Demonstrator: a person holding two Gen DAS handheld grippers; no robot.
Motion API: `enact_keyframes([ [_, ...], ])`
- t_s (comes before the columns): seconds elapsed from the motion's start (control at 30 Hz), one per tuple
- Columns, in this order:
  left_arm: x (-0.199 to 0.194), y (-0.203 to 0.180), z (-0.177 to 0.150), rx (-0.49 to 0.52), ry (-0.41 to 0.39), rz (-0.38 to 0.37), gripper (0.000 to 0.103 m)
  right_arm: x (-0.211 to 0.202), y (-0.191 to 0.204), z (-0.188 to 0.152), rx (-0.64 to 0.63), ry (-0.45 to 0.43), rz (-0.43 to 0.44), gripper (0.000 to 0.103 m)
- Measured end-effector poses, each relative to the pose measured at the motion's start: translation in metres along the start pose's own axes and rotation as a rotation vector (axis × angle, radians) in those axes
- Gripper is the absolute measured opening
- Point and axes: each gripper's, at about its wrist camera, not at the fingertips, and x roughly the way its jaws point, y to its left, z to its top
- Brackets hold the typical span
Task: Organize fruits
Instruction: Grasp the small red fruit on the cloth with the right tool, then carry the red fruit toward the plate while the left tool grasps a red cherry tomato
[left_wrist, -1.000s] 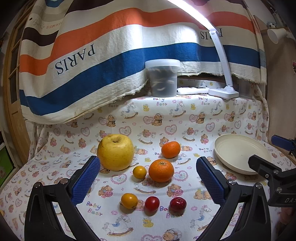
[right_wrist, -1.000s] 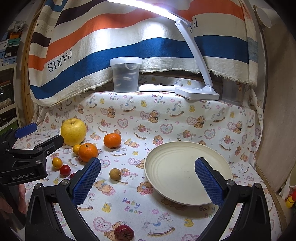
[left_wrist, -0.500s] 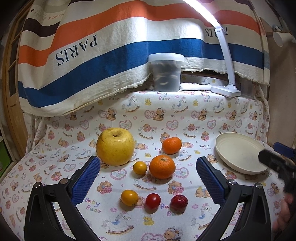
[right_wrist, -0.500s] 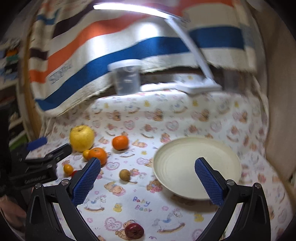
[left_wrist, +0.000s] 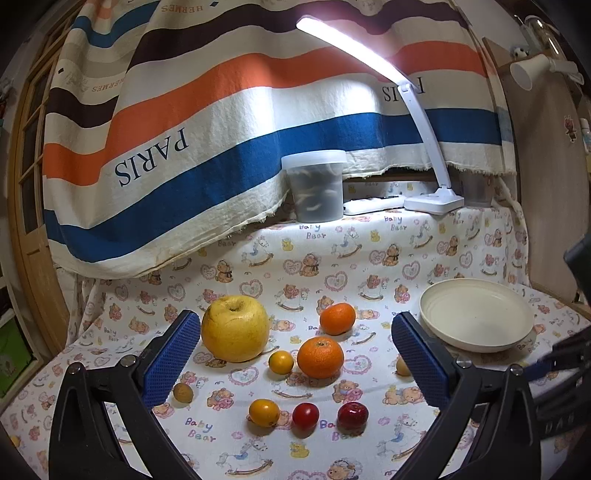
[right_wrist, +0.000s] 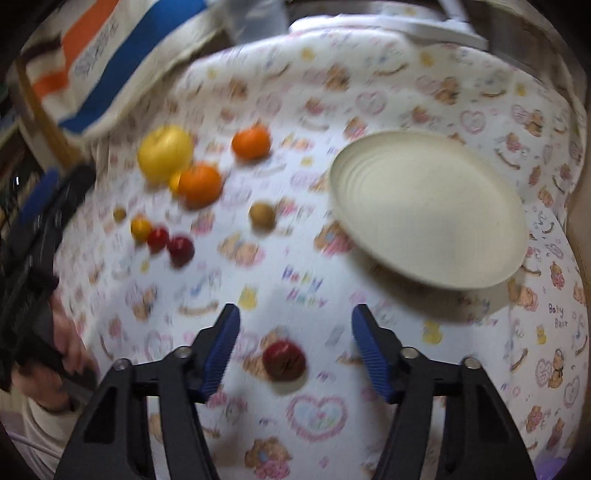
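Both grippers I'm steering are spread wide, holding nothing. Left gripper (left_wrist: 291, 354) faces a yellow apple (left_wrist: 235, 328), oranges and small tomatoes on the tablecloth (left_wrist: 369, 258). Right gripper (right_wrist: 295, 349) frames what seems, through blur, a dark red fruit (right_wrist: 283, 360); the cream plate (right_wrist: 428, 210) sits far right.

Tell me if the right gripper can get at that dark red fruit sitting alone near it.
Probably yes. The right gripper is open and the dark red fruit lies on the cloth just ahead, roughly centred between its fingers, with nothing else beside it. The view is blurred, so the height above it is unclear.
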Motion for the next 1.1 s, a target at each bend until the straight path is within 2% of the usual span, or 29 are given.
enact_keyframes([
  [0.1,0.001,0.0,-0.001,-0.004,0.001,0.008,0.103,0.007,0.006,-0.007,-0.007,0.039,-0.028,0.047],
  [0.17,0.002,-0.001,-0.002,-0.002,0.007,0.011,0.103,0.004,0.013,-0.01,-0.037,0.024,-0.075,0.039],
  [0.27,0.004,0.0,-0.003,-0.011,0.022,0.01,0.103,0.002,0.013,-0.011,-0.027,0.017,-0.093,0.027],
  [0.33,0.006,0.004,-0.004,-0.035,0.04,-0.012,0.103,0.001,0.01,-0.01,-0.023,0.005,-0.097,0.027],
  [0.43,0.008,0.009,-0.004,-0.063,0.052,-0.02,0.103,-0.006,0.004,-0.008,-0.001,-0.095,-0.102,0.026],
  [0.5,0.008,0.011,-0.004,-0.068,0.052,-0.013,0.103,-0.017,0.004,-0.008,-0.016,-0.22,-0.161,0.026],
  [0.63,0.009,0.018,-0.004,-0.115,0.051,-0.041,0.103,-0.04,-0.004,-0.005,0.005,-0.453,-0.172,0.026],
  [0.77,0.007,0.019,-0.003,-0.112,0.038,-0.012,0.103,-0.053,-0.011,0.001,0.016,-0.539,-0.237,0.026],
  [0.87,0.002,0.024,-0.004,-0.166,0.025,-0.066,0.103,-0.059,-0.016,0.004,0.02,-0.583,-0.2,0.026],
  [0.93,0.002,0.025,-0.002,-0.177,0.028,-0.101,0.103,-0.061,-0.018,0.005,0.009,-0.576,-0.192,0.026],
  [1.0,0.004,0.024,-0.002,-0.166,0.044,-0.095,0.103,-0.063,-0.017,0.004,-0.001,-0.577,-0.191,0.026],
  [1.1,0.008,0.026,0.0,-0.173,0.056,-0.081,0.103,-0.071,-0.016,0.0,-0.012,-0.627,-0.167,0.026],
])
